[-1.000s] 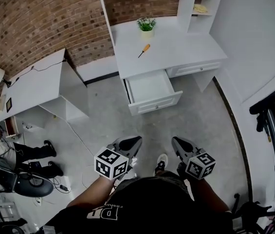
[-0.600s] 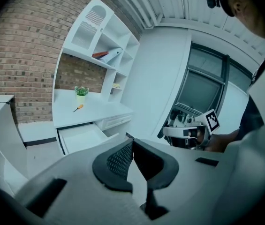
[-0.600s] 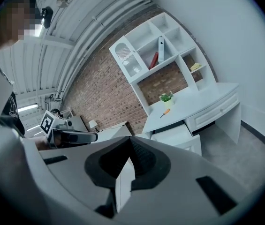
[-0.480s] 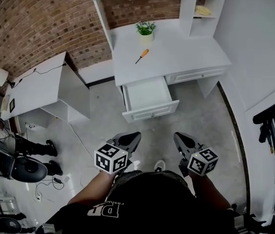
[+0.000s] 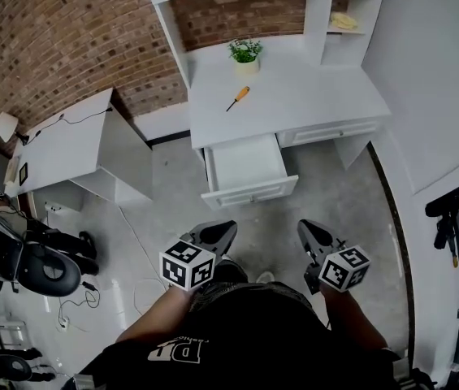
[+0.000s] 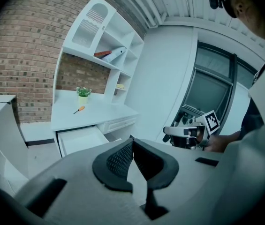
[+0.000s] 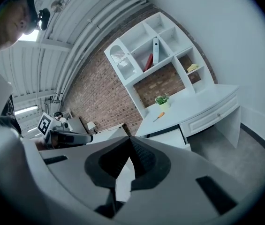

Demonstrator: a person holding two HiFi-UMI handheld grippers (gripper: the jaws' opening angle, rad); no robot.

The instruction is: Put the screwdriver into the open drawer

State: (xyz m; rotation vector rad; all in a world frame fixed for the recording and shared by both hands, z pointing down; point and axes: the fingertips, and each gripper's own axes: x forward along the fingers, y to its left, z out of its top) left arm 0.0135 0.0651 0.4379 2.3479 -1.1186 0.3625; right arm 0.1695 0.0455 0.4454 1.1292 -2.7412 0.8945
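An orange-handled screwdriver [image 5: 238, 98] lies on the white desk [image 5: 310, 96], left of middle, just in front of a small potted plant [image 5: 246, 54]. Below the desktop the left drawer [image 5: 245, 166] stands pulled out and looks empty. My left gripper [image 5: 227, 228] and right gripper [image 5: 303, 226] hover side by side over the floor, well short of the desk, both shut and holding nothing. The left gripper view shows the screwdriver [image 6: 79, 109] and drawer [image 6: 81, 139] far ahead of its jaws; the right gripper view shows the screwdriver [image 7: 159, 116] and drawer [image 7: 170, 137] likewise.
A low white table [image 5: 67, 145] with a lamp [image 5: 5, 124] stands at the left, by the brick wall. A black wheeled chair [image 5: 38, 268] and cables lie on the floor at the far left. Shelves [image 5: 347, 19] rise above the desk. Dark equipment [image 5: 456, 218] lines the right wall.
The desk and drawer have come nearer in the head view as the person walks toward them. Both grippers travel forward together and stay shut.
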